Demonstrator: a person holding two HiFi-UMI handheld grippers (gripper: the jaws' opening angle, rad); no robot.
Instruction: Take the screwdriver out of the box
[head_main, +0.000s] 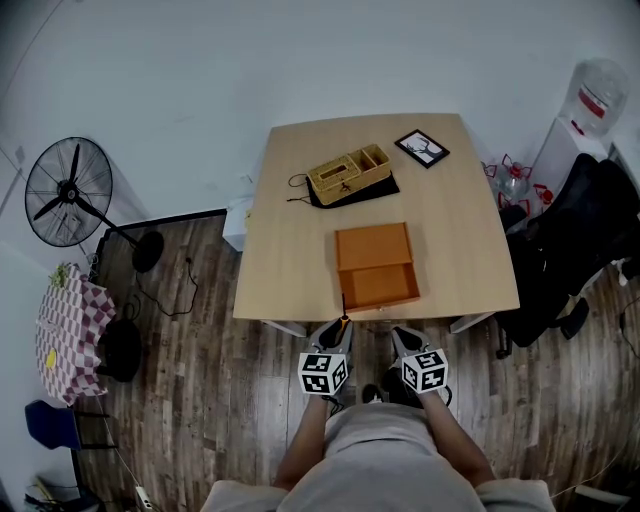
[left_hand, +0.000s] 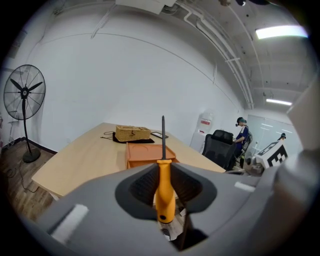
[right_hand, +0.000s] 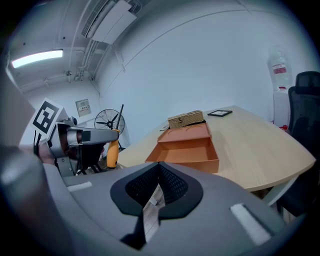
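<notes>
Low at the centre of the head view, clear of the orange box (head_main: 374, 265), my left gripper (left_hand: 164, 170) is clamped on the screwdriver (left_hand: 165, 192) handle, shaft upright. My right gripper (right_hand: 159, 166) is closed on nothing. I'd squeeze firmly so the screwdriver can't pivot; removal looks done.

The orange-handled screwdriver (left_hand: 164, 190) stands upright outside the open orange box (head_main: 372, 247).

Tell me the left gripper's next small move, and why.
Probably carry the screwdriver forward and lay it on the bare table beside the box. The left gripper is shut on its orange handle, shaft up, at the table's near edge, and the open box looks empty, so only setting down remains.
</notes>
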